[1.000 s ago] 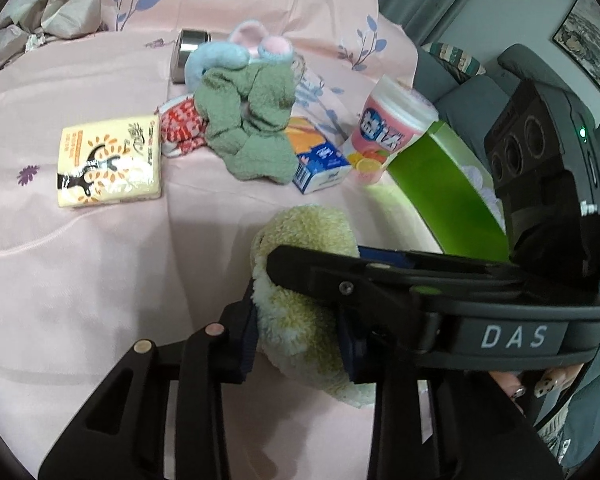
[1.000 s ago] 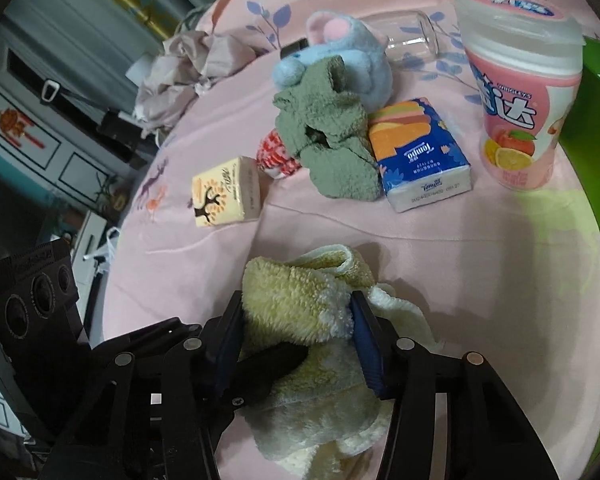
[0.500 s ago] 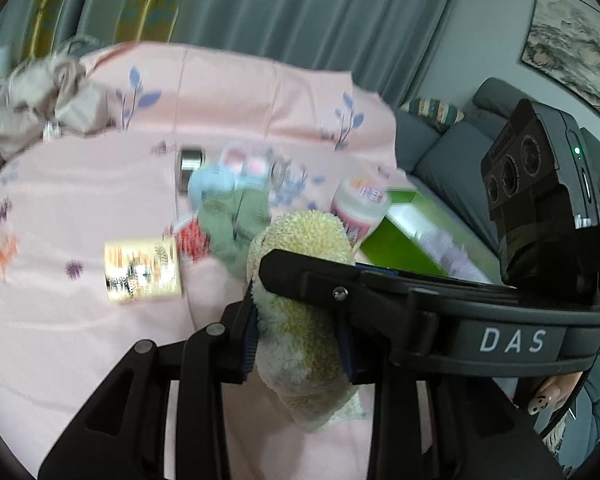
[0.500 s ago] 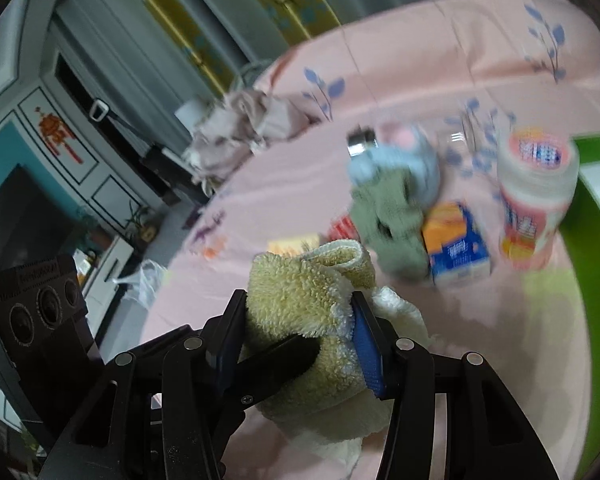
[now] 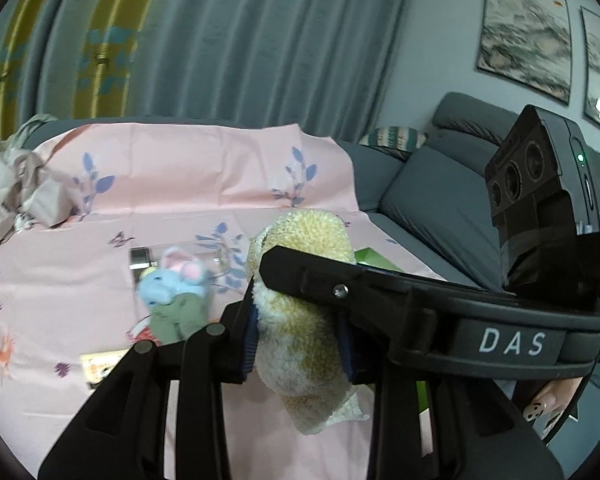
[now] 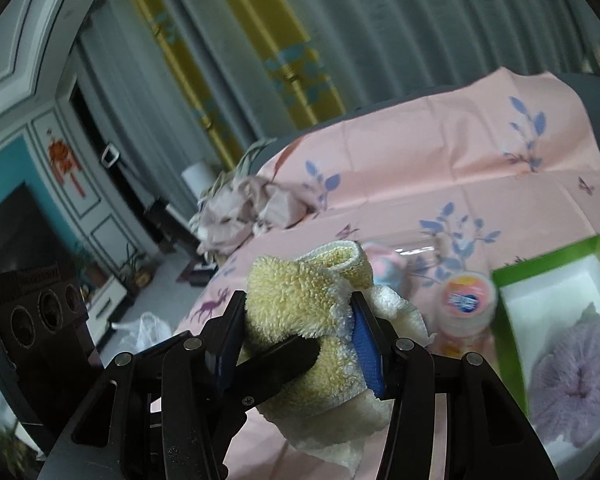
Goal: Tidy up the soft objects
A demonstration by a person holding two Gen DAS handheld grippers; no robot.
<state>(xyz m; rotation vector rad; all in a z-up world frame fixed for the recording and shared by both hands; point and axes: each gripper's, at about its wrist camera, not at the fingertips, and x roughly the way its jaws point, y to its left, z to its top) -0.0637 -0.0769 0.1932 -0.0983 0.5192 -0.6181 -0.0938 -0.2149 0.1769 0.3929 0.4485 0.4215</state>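
Above the pink sheet [image 5: 228, 184], yellow fuzzy sock [image 5: 300, 320] is pinched by both grippers, left [image 5: 298, 340] & right [image 6: 300, 344] closed on it; should be carried level to green box [image 6: 508, 320], released w/o snagging.

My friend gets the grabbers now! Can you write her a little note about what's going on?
Left tool: shut on the fluffy yellow cloth, held up off the pink sheet.
Right tool: shut on the same cloth.
Green box: to the right, with the purple scrunchie already in it.
Blue plush mouse and green cloth: lying on the sheet.
Left to do: put the yellow cloth away, probably in the box, then those two.
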